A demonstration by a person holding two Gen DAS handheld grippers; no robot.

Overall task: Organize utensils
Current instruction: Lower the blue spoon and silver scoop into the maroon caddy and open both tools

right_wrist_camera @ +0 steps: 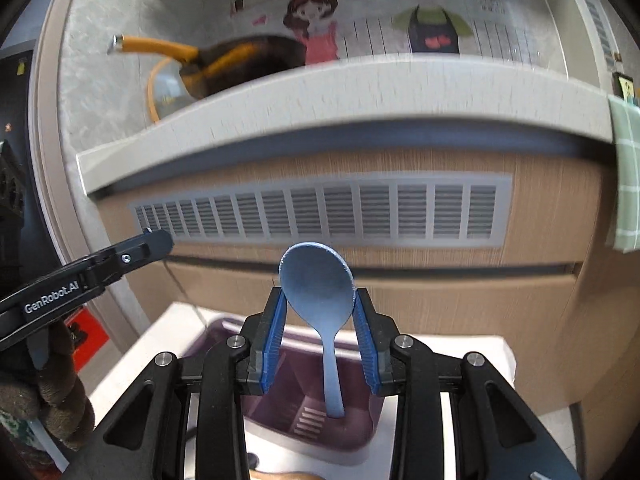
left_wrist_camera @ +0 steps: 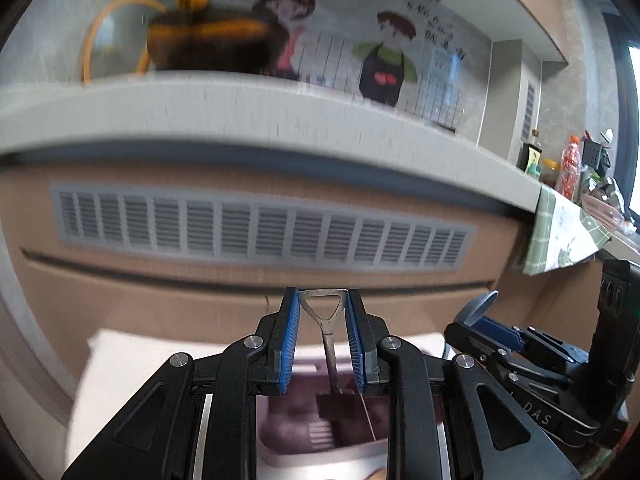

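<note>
My left claw (left_wrist_camera: pixel 323 300) clamps a metal spatula (left_wrist_camera: pixel 325 316) by its looped handle; my right claw (right_wrist_camera: pixel 319 300) pinches a blue spoon (right_wrist_camera: pixel 318 280) by its bowl, both upright above the purple caddy (right_wrist_camera: pixel 312 420), ready for slotting.

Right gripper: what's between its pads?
In the right wrist view, the right gripper has a blue spoon between its pads, bowl up, handle hanging toward the purple utensil holder.
</note>
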